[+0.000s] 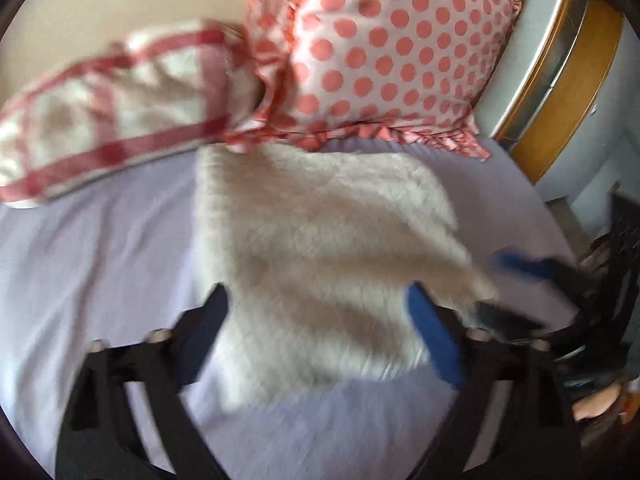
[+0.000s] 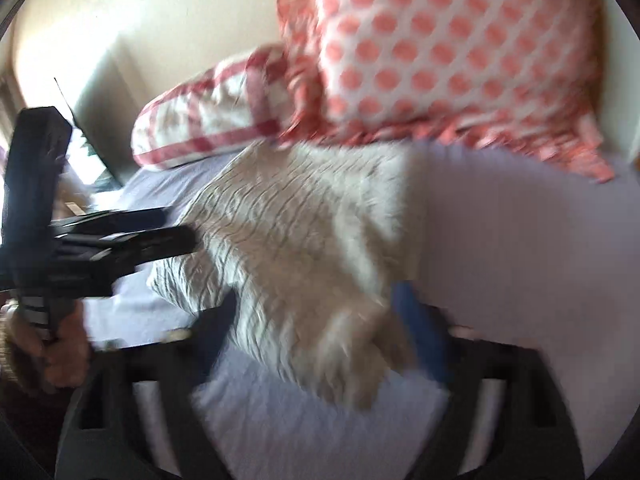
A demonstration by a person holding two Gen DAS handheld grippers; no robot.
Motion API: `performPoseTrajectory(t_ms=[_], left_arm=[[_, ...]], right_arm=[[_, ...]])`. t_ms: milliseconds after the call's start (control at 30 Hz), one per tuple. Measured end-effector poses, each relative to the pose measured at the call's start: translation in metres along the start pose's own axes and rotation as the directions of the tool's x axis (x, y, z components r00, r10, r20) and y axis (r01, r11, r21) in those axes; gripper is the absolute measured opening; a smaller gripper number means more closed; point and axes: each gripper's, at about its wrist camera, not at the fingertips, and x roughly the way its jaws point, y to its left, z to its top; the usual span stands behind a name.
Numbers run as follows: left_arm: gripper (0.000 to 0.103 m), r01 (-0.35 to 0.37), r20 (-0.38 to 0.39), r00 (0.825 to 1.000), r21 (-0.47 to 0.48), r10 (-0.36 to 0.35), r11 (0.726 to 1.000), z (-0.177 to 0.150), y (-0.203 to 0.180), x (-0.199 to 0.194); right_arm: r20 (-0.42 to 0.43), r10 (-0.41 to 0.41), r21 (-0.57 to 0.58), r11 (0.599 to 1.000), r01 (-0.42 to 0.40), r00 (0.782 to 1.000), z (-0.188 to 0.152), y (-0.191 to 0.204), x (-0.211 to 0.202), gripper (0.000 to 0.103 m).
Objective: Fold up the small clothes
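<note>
A small cream crinkled garment point(image 1: 320, 248) lies on the lilac bed sheet point(image 1: 100, 248); it also shows in the right wrist view point(image 2: 296, 240). My left gripper point(image 1: 316, 312) is open, its fingers wide apart over the garment's near edge. My right gripper point(image 2: 316, 320) is open too, its fingers either side of the garment's near corner. The right gripper shows in the left wrist view point(image 1: 520, 280) at the garment's right corner. The left gripper shows in the right wrist view point(image 2: 160, 232) at the garment's left edge. Both views are blurred.
A red-checked pillow point(image 1: 112, 112) and a pink polka-dot pillow point(image 1: 392, 52) lean at the head of the bed. A wooden and white bed frame point(image 1: 560, 80) runs along the right. A wall point(image 2: 120, 8) is behind the pillows.
</note>
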Motion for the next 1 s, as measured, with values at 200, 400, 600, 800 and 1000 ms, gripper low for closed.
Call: performPoseTrajectory(t_ms=[200, 400, 600, 800, 1000], left_arm=[[0.101, -0.144, -0.046, 0.989, -0.059, 0.141, 0.988, -0.075, 0.02, -0.029], [0.101, -0.217, -0.139, 0.97, -0.121, 0.2, 0.969, -0.121, 0.027, -0.008], [0.101, -0.292, -0.117, 0.954, -0.144, 0.277, 0.945, -0.131, 0.033, -0.006], [0.101, -0.303, -0.096, 0.952, -0.147, 0.292, 0.942, -0.136, 0.035, -0.011], [0.101, -0.301, -0.082, 0.953, -0.135, 0.292, 0.944, -0.136, 0.031, -0.01]], right_arm=[[0.007, -0.097, 0.065, 0.993, 0.096, 0.995, -0.046, 0.006, -0.035, 0.102], [-0.094, -0.182, 0.075, 0.979, 0.19, 0.979, -0.081, 0.021, -0.011, 0.102], [-0.097, -0.251, 0.032, 0.966, 0.255, 0.963, -0.09, 0.034, -0.001, 0.102], [-0.113, -0.264, 0.013, 0.964, 0.267, 0.958, -0.093, 0.042, 0.01, 0.102], [-0.138, -0.274, 0.017, 0.96, 0.279, 0.952, -0.096, 0.04, 0.017, 0.102]])
